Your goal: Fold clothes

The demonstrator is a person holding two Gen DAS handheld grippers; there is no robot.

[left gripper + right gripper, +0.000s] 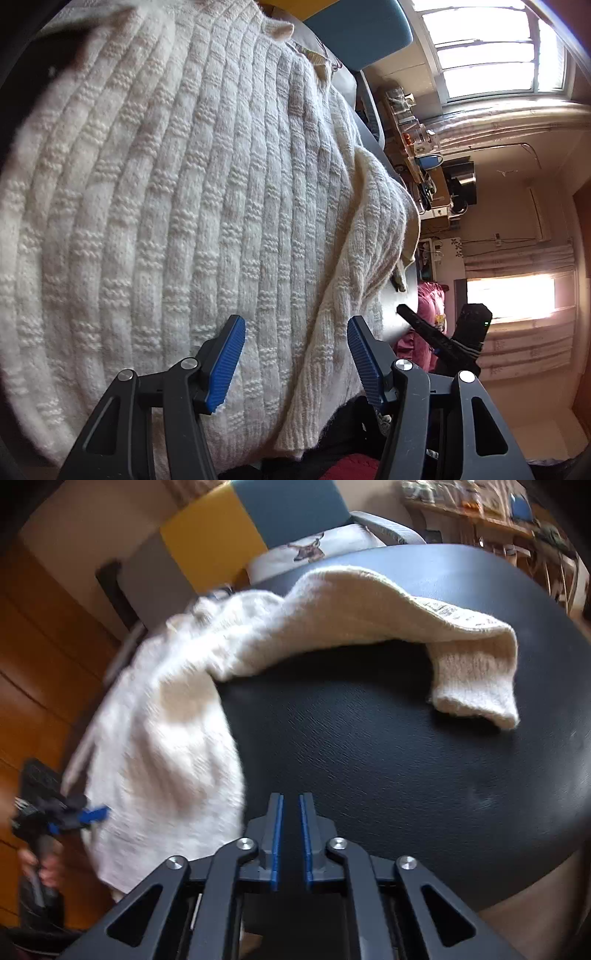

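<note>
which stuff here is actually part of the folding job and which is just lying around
Part of the job:
cream knit sweater
its sleeve
left gripper, open
right gripper, nearly closed, empty
dark padded surface

Just lying about:
deer-print cushion
cluttered shelf
red fabric

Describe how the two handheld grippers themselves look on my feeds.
Both match: the left gripper and right gripper have matte black linkage arms with triangular cut-outs, round silver pivot bolts, and black fingers faced with ribbed blue pads. No cables or markings show. The left gripper's black handle is blurred in the right view.
</note>
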